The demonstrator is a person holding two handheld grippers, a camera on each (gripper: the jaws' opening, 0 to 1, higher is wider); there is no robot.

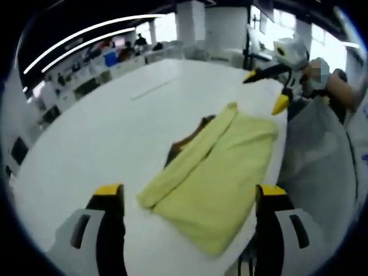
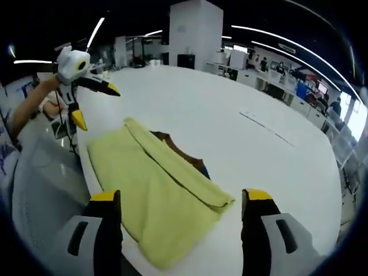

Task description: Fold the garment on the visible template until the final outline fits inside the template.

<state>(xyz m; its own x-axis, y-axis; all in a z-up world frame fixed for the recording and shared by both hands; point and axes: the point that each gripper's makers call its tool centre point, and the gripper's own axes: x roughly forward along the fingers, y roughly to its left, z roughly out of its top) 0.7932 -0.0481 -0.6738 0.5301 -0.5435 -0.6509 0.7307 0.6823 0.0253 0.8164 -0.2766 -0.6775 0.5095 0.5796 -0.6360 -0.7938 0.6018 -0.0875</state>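
1. My left hand-held gripper and right hand-held gripper hang wide open, holding nothing, lifted clear to check the fold.
2. The yellow garment lies folded at centre frame on the white table, over a brown template, perhaps still overhanging it.

The yellow garment hides most of the brown template; far desks look blurry.

Folded garment on bench at near edge, covering template; both grippers apart above, garment between.
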